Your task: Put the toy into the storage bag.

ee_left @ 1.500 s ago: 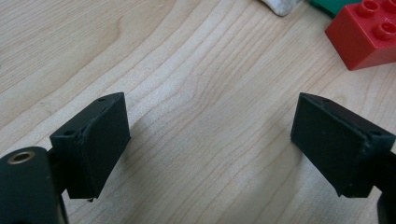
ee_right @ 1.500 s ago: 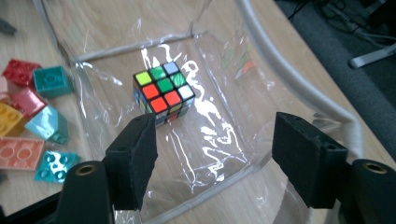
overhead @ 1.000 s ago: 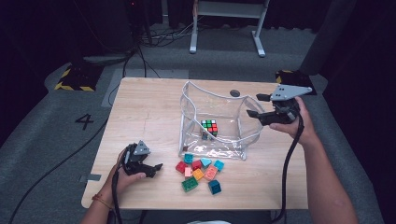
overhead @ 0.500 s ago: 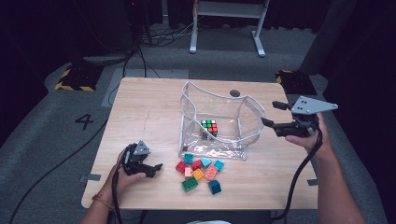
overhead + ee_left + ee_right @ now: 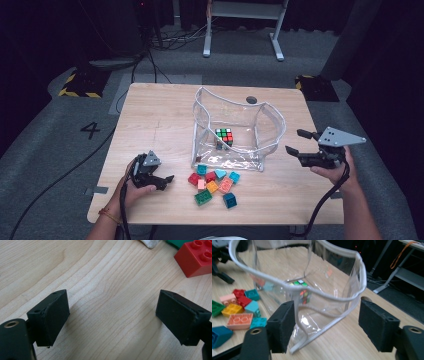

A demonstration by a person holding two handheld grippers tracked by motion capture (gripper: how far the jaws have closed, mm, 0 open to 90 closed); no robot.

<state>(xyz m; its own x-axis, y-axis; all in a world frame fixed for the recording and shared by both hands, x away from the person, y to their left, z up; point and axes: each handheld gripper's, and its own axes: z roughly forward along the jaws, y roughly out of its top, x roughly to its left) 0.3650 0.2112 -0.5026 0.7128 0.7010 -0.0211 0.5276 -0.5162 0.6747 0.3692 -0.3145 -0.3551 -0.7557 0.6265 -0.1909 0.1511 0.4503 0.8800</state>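
Observation:
A clear plastic bag with a white rim stands open in the middle of the wooden table. A Rubik's cube lies inside it. Several coloured bricks are heaped in front of the bag. My right gripper hovers just right of the bag, apart from it. Its jaws have just been closing a little but stand open, with nothing pressed between them. In the right gripper view, the bag and cube lie beyond my right gripper. My left gripper rests open left of the bricks. My left gripper faces bare wood, near a red brick.
A dark round hole sits in the tabletop behind the bag. Bare wood stretches across the table's left half and along its right edge. Cables and a metal stand are on the floor beyond the table.
My right gripper has moved from the bag's right rim toward the near side and downward. The left hand has stayed where it was.

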